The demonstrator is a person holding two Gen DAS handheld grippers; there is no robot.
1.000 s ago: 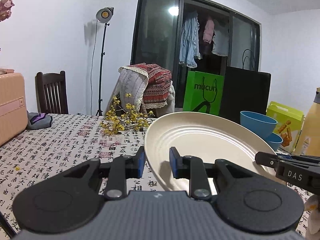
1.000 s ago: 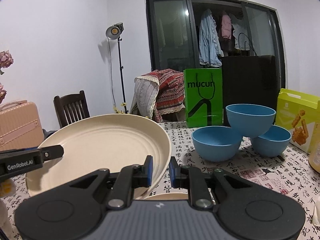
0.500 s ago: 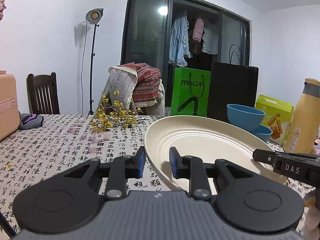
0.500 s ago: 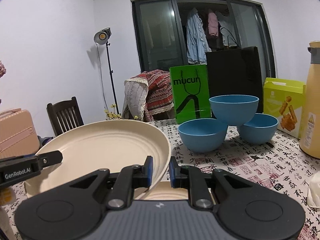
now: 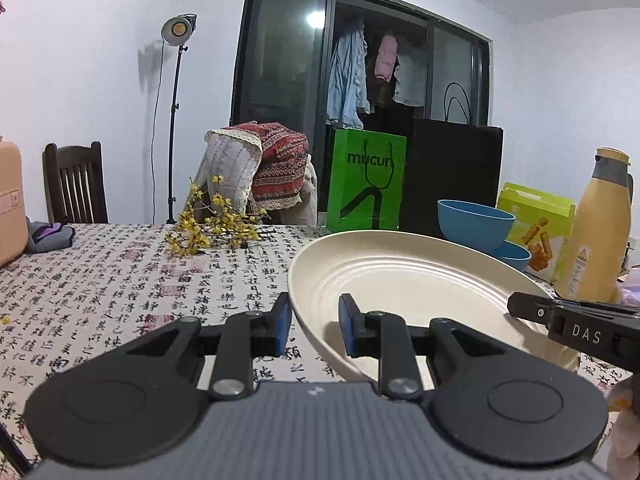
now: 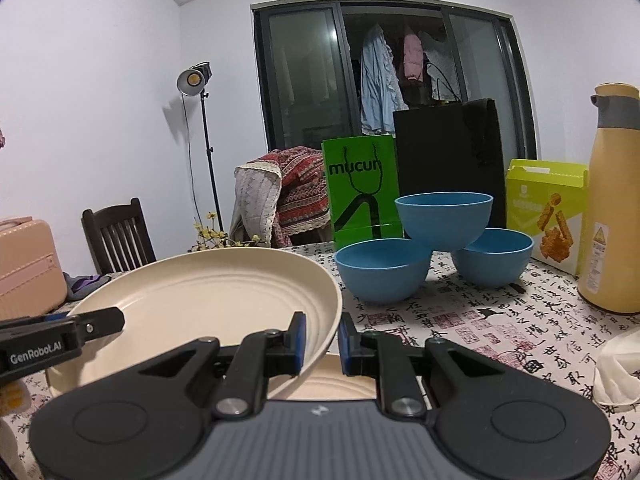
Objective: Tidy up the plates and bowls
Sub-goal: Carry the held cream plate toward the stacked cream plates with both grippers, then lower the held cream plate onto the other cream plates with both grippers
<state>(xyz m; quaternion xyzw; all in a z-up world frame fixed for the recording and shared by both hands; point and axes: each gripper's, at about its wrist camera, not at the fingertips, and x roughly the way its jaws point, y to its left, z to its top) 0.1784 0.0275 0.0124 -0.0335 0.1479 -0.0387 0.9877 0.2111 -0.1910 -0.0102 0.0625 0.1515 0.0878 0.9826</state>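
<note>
- My left claw [image 5: 311, 322] pinches the near left rim of a cream plate [image 5: 400, 280], one blue pad under the rim and the other inside the dish.
- My right claw [image 6: 321, 340] grips the opposite rim of the same plate [image 6: 208, 300], its pads closed on the edge.
- The plate hangs between both claws, tilted, above the tabletop [image 5: 100, 272] with its calligraphy-print cloth.
- From the right wrist view a second cream plate [image 6: 340, 380] lies flat directly beneath the held one, only its front edge showing behind the claw.
- Each claw shows in the other's view: the right one enters from the right edge of the left view, the left one from the left edge of the right view.
- Three blue bowls wait further back on the tabletop: a front bowl [image 6: 382, 270], a rear bowl [image 6: 496, 254], and a top bowl [image 6: 444, 216] perched across the rims of the two.
- Behind the bowls stand a green paper bag [image 6: 362, 188] and a black bag [image 6: 448, 152].
- A yellow-green snack box [image 6: 544, 212] and a tall yellow flask [image 6: 612, 208] stand at the right side.
- A sprig of yellow flowers [image 5: 212, 224] lies on the cloth to the left of the plate.
- A dark wooden chair [image 5: 76, 184] and a lit lamp on a stand [image 5: 178, 32] stand beyond the tabletop.
</note>
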